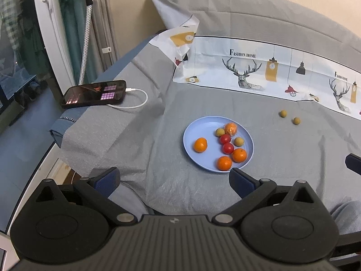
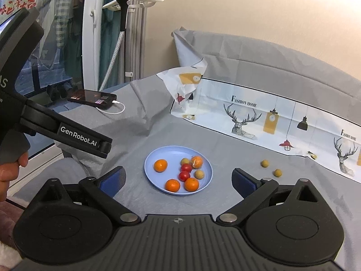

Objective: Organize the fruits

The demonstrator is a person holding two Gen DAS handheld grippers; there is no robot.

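Looking down my right gripper (image 2: pixel 178 178), I see both jaws spread wide with nothing between them; my left gripper (image 1: pixel 173 178) is spread and empty too. The round pale-blue plastic plate (image 2: pixel 158 155) sits mid-frame on the grey bedsheet (image 2: pixel 225 140), holding four small oranges, two red tomatoes and two tan longans. Two more tan longans (image 2: pixel 265 163) lie loose on the sheet, right of the plate

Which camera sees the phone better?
The left wrist view: the phone lies larger there, its lit screen and white charging cable clear. In the right wrist view the phone looks smaller and flatter, farther off beside the window.
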